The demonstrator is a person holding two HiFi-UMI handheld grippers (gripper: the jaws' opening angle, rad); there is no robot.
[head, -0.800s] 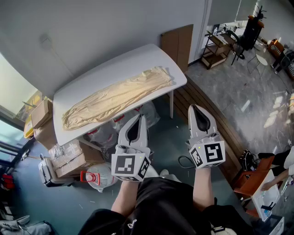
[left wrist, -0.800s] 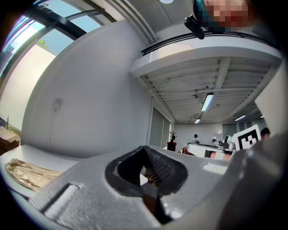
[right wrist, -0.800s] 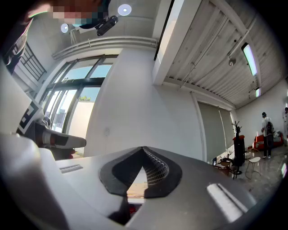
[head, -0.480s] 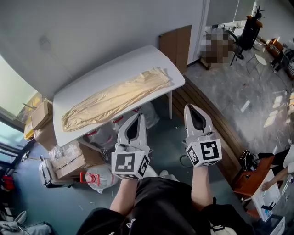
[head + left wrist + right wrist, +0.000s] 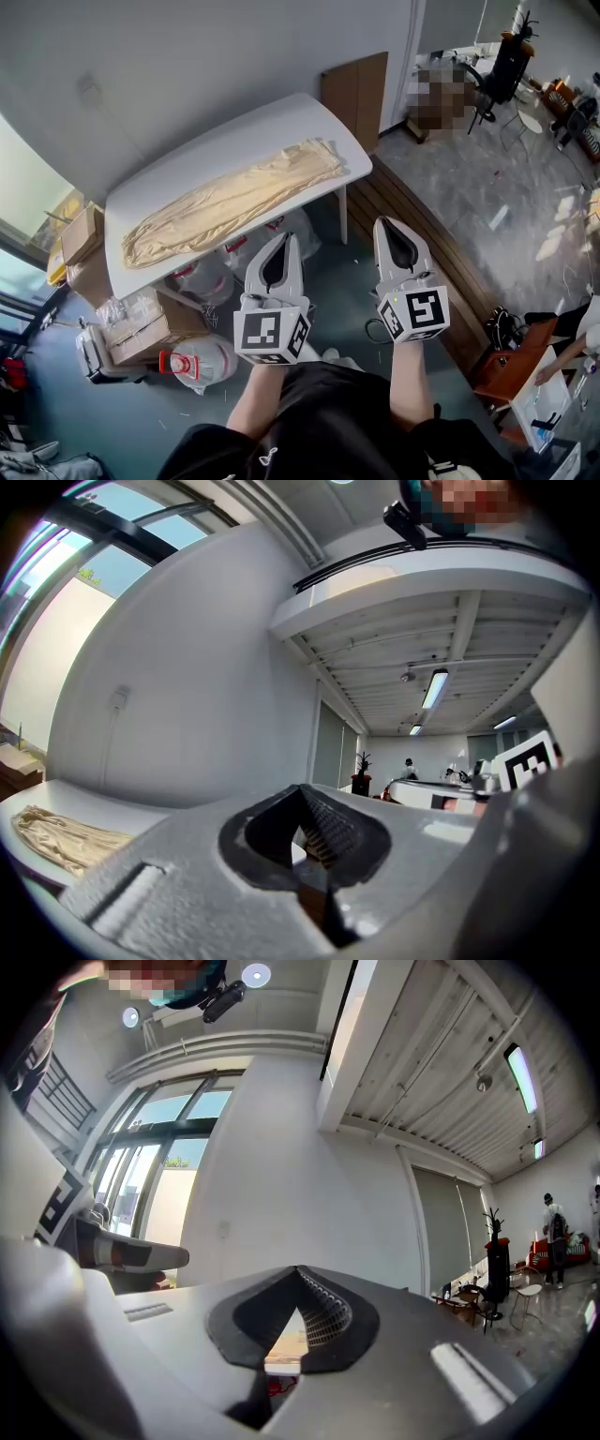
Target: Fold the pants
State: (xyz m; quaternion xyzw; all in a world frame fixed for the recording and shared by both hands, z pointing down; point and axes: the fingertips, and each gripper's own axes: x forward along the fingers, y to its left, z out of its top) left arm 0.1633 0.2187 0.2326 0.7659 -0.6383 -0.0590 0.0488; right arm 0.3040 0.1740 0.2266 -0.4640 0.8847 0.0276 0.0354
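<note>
Open air lies above the tabletop and before its near edge, and a bare strip runs behind the pants toward the wall — but beneath the tabletop plastic bags and cardboard boxes crowd the floor, and a brown board leans just off its right end.

the pants on the table are thin cream cloth with a soft sheen and fine wrinkles, the table's top smooth matt white, the boxes under the table plain brown cardboard, the left gripper and right gripper matt grey plastic with ribbed dark pads.
</note>
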